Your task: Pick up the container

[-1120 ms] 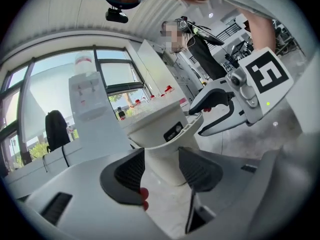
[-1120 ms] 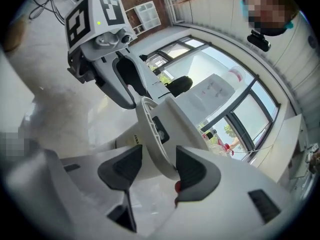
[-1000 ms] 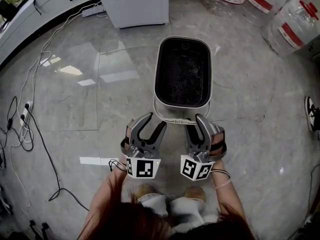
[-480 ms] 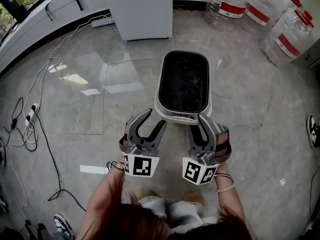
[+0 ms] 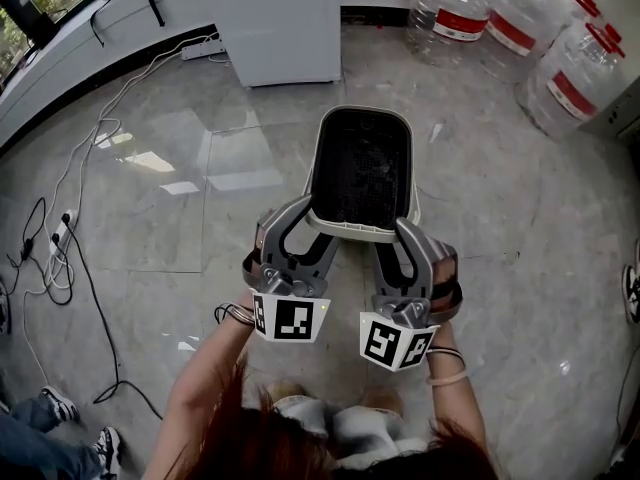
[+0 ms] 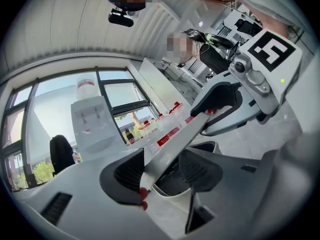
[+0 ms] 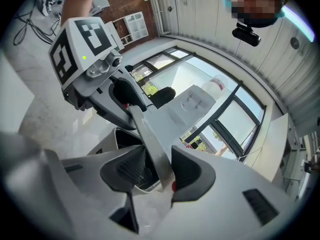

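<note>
The container (image 5: 362, 168) is a white tub with a black mesh inside, and it hangs above the floor. A flat white handle (image 5: 350, 230) runs along its near rim. My left gripper (image 5: 297, 230) is shut on the handle's left end. My right gripper (image 5: 400, 243) is shut on the right end; its jaws have just been closing with the handle between them. In the left gripper view the handle (image 6: 175, 144) runs from my left gripper (image 6: 167, 171) across to the right gripper (image 6: 225, 96). The right gripper view shows the handle (image 7: 147, 134) running from my right gripper (image 7: 157, 171) to the left gripper (image 7: 125, 91).
Several large water bottles (image 5: 460, 8) stand at the back right. A white cabinet (image 5: 275, 18) stands behind the container. Cables (image 5: 60, 228) trail over the grey tiled floor at the left. Another person's shoe (image 5: 60, 403) shows at the bottom left.
Both grippers have risen with the container, which has left the floor. The right jaws closed in on the handle. A shoe and leg came into view at the bottom left.
</note>
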Available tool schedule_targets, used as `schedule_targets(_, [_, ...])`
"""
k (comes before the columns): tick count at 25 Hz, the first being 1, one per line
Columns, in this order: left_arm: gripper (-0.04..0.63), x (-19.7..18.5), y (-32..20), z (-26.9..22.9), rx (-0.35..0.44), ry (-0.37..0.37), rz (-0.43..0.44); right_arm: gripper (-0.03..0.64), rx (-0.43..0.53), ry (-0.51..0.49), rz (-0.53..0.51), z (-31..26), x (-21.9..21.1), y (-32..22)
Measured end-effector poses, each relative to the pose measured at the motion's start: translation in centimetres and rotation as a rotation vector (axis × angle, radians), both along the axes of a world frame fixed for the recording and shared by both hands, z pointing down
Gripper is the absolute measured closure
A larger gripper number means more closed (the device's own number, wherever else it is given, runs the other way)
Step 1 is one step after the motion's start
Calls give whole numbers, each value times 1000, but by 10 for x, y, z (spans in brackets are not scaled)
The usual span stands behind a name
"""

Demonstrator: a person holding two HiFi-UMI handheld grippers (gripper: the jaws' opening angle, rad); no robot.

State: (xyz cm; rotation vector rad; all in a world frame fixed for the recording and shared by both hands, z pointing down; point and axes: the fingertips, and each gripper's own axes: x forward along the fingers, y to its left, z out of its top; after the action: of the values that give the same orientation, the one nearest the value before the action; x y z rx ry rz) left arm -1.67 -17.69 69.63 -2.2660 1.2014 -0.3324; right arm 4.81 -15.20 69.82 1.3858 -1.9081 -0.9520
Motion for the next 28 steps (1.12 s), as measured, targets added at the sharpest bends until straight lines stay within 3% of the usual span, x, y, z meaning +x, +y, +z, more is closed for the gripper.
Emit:
schedule_targets(9, [428, 1, -18, -25, 57, -47, -32, 453, 41, -30, 83, -18, 15, -17])
schedule_targets(12, [447, 0, -26, -32, 59, -50, -39, 490, 51, -44, 125, -25, 25, -32])
schedule_targets(14, [451, -1, -33, -37, 50, -37, -48, 535, 81, -42, 142, -34, 29, -41])
schedule_targets(16, [459, -2, -42, -43, 36, -24, -57, 535, 99, -33, 152, -42, 30, -51])
schedule_targets(22, [472, 3, -65, -54, -22, -24, -64, 541, 65, -71, 176, -54, 35, -73])
schedule_targets(28, [476, 1, -86, -68, -99, 21, -101, 546, 3, -114, 176, -69, 33, -93])
